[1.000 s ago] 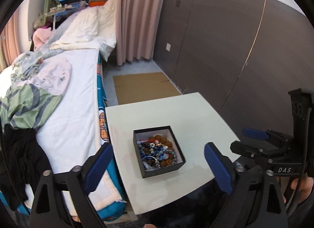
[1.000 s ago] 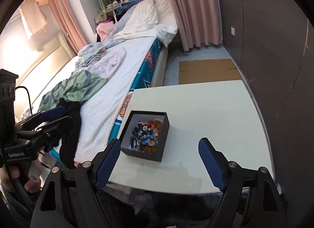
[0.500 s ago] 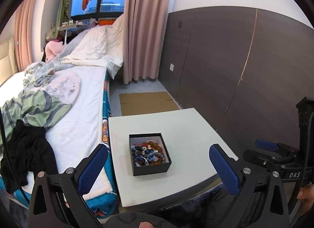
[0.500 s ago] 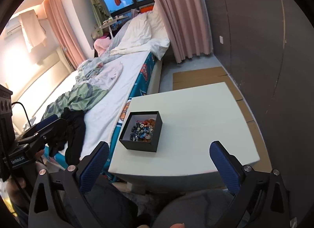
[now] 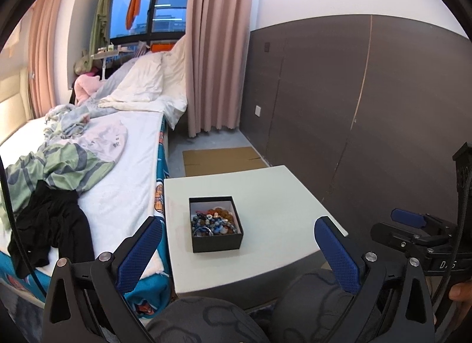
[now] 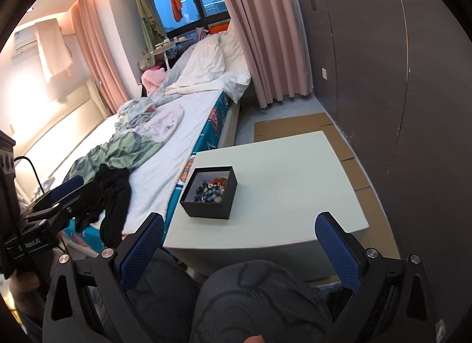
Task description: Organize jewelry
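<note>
Jewelry, a heap of mixed beads, fills an open black box near the table's bedside edge. Left gripper and right gripper, both spread wide and empty, hover short of the table.

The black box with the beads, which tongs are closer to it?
Left, but only slightly. The left tongs hang open just short of the black box; the right tongs hang open further back, off the table's near edge.

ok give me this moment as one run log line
left gripper: open, holds nothing | right gripper: open, holds nothing | black box: on white table, beads inside | no contact
</note>
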A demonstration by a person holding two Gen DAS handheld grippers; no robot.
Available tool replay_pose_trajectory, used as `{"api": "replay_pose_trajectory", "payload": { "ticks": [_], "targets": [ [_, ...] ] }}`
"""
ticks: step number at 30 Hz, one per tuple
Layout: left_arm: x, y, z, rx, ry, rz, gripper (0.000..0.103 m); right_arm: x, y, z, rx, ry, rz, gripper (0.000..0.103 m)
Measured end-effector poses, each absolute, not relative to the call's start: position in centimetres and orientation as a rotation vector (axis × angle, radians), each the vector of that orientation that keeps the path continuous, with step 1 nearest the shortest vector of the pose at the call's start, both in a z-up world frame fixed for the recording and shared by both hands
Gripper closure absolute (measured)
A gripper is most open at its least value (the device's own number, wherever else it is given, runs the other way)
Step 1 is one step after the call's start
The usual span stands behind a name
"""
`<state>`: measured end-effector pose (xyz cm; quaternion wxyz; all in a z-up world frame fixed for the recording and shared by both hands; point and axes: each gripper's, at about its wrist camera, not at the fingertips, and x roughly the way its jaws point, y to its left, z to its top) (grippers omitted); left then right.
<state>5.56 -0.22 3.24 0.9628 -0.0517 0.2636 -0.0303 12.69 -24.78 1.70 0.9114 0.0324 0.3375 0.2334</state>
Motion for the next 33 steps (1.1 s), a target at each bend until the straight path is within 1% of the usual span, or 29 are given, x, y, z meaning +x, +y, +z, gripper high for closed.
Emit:
{"api": "replay_pose_trajectory", "payload": {
  "ticks": [8, 33],
  "targets": [
    [4.5, -1.3, 3.4, -0.077, 0.536, -0.083, 0.0, 10.8, -25.4, 2.4, 0.09, 0.666, 0.471, 0.0],
    [4.5, -1.4, 2.8, -0.099, 0.538, -0.078, 0.0, 10.9, -26.6, 1.7, 0.119, 0.671, 0.44, 0.0]
  ]
}}
